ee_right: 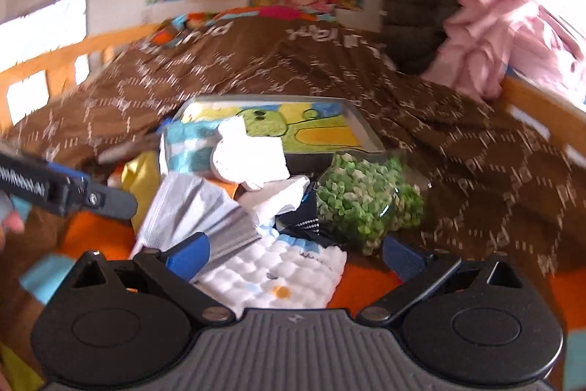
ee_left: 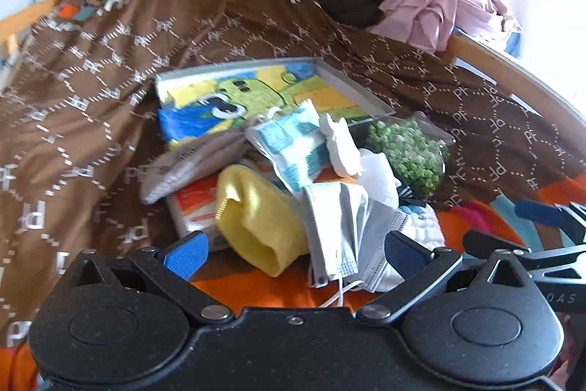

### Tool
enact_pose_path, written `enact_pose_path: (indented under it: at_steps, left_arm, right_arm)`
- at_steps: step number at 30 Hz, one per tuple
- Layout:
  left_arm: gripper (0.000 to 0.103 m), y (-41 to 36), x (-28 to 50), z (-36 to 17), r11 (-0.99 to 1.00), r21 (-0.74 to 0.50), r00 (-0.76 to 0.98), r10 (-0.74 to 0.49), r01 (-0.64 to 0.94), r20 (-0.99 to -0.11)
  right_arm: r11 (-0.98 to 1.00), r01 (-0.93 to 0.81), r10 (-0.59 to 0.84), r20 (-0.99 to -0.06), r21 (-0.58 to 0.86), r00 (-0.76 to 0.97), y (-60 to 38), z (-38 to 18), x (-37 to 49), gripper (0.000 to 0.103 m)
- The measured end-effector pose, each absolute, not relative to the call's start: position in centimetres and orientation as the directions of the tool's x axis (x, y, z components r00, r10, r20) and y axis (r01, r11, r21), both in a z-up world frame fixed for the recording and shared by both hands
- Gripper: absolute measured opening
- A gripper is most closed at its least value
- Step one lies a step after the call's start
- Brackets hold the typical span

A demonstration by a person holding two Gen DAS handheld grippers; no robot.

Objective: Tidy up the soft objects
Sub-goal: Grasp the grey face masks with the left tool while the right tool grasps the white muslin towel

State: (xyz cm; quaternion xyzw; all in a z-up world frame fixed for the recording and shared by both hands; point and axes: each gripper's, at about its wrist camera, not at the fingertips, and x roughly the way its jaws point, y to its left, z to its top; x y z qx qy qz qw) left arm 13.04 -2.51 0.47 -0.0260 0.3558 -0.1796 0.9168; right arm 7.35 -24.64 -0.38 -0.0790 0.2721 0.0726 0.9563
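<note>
Soft clutter heaped on a brown patterned bedspread (ee_left: 91,98), both grippers hovering empty.

Left gripper (ee_left: 296,250) has its jaws spread wide over a yellow sock (ee_left: 256,219) and folded face masks (ee_left: 340,226); right gripper (ee_right: 296,252) is likewise spread above a white quilted cloth (ee_right: 278,274), just beside a clear bag of green pellets (ee_right: 366,200). A picture-lined tray (ee_left: 351,87) lies behind the pile.

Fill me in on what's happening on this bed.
A person holds a claw in each hand over a heap of soft things on a brown blanket. The left claw hangs open at a yellow sock and face masks. The right claw hangs open over a white quilted cloth. Neither grips anything.
</note>
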Motion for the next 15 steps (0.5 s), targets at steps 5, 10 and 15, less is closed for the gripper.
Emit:
enact_pose_path:
  at_steps: [5,10,15]
  left_arm:
    - [0.102,-2.1,13.9,-1.2,0.892,-0.299,0.626,-0.450,0.338,-0.636]
    - [0.102,-2.5,14.7,-2.6,0.871,-0.365,0.588,-0.491,0.328,-0.643]
    - [0.102,-3.0,15.9,-4.2,0.858,-0.428,0.558,-0.510,0.283,-0.654]
  right_arm:
    - [0.931,-0.300,0.133,-0.573,-0.207,0.809,-24.7,-1.6,8.4,0.103]
    - [0.927,-0.337,0.154,-0.648,-0.168,0.746,-24.9,-3.6,9.7,0.103]
    - [0.914,-0.380,0.183,-0.691,-0.143,0.700,-24.3,-4.9,10.6,0.103]
